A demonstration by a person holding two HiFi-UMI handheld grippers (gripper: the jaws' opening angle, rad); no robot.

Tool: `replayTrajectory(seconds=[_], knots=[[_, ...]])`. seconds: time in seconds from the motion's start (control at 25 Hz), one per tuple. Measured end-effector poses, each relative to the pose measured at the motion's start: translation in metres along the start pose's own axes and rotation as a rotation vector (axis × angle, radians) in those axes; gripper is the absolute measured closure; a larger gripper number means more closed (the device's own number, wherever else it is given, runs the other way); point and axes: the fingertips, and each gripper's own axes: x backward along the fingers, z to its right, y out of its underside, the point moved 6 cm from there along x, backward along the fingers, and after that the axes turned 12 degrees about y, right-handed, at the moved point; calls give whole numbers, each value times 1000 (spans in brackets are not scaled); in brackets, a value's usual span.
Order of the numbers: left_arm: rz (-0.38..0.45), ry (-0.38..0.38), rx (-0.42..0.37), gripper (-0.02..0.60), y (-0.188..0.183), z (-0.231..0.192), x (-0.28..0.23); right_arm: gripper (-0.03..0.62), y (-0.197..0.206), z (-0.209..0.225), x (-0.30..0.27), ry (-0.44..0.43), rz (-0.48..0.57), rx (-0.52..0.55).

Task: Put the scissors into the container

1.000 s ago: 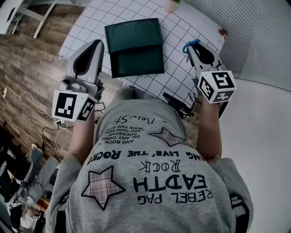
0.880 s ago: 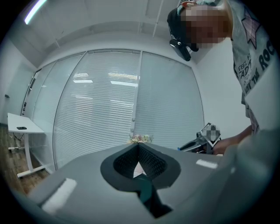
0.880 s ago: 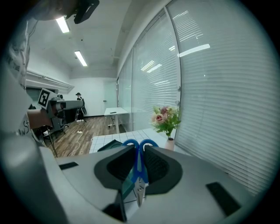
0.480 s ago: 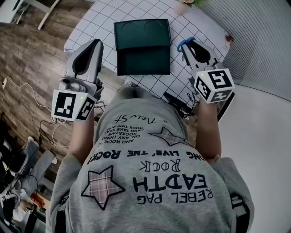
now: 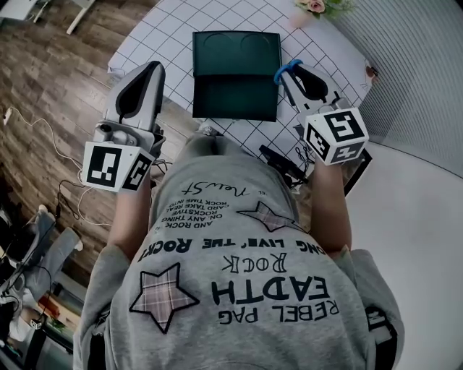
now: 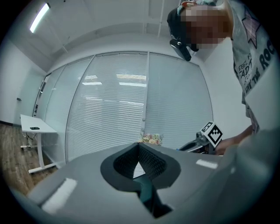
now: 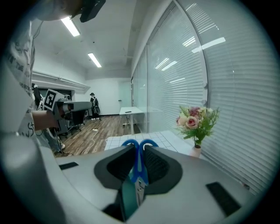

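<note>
The dark green container [image 5: 235, 76] lies open on the white gridded table [image 5: 173, 32], its lid folded back away from me. My right gripper [image 5: 287, 74] hovers just off the container's right edge, shut on the scissors [image 5: 289, 68]. Their blue handles [image 7: 139, 148] stick out past the fingertips, with the metal blades between the pads. My left gripper [image 5: 153, 70] is above the table's near left edge, left of the container. Its jaws meet at the tip [image 6: 139, 145] with nothing in them.
A small vase of pink flowers [image 5: 316, 7] stands at the table's far side, also seen as the flowers [image 7: 196, 122]. A black object [image 5: 282, 165] lies at the table's near edge by my right arm. Wooden floor with cables [image 5: 43, 137] lies to the left.
My right gripper has carried the scissors leftward, from well right of the container to close beside its right edge. The left gripper has shifted only slightly.
</note>
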Motion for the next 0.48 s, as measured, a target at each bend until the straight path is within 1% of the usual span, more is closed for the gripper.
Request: replayTrajectory(seconds=[0.48], knots=[[6,-69,3,572,0,-10,26,516,-5,-29,-22,-90,-8,27]])
